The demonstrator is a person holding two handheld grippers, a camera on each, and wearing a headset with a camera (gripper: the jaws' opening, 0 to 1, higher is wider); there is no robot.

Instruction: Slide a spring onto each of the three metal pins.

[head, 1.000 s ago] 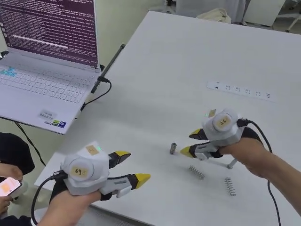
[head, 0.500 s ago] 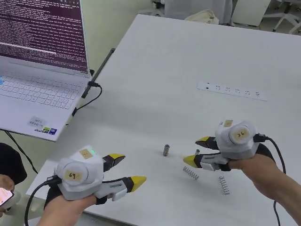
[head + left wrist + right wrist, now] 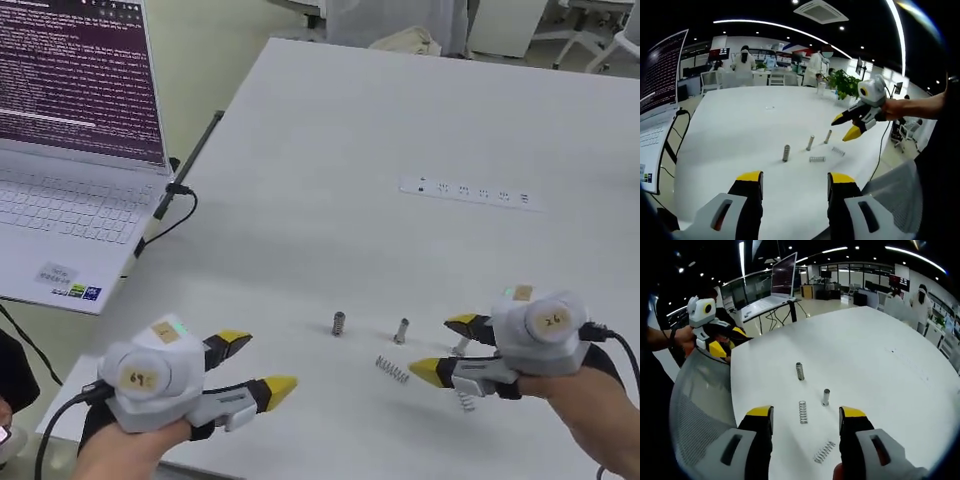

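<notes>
On the white table stands a metal pin with a spring on it. To its right is a bare pin. A third pin is partly hidden behind my right gripper, which is open and holds nothing. One loose spring lies flat just ahead of its jaws. Another loose spring lies under it. My left gripper is open over the table's near left edge.
An open laptop sits at the left, its cable running along the table's edge. A white power strip lies farther back. A grey mesh chair back is close to the near edge. People stand far behind.
My right gripper has drawn back to the right and toward me, away from the pins, uncovering the bare pin. The left gripper has hardly moved. The head camera has shifted.
</notes>
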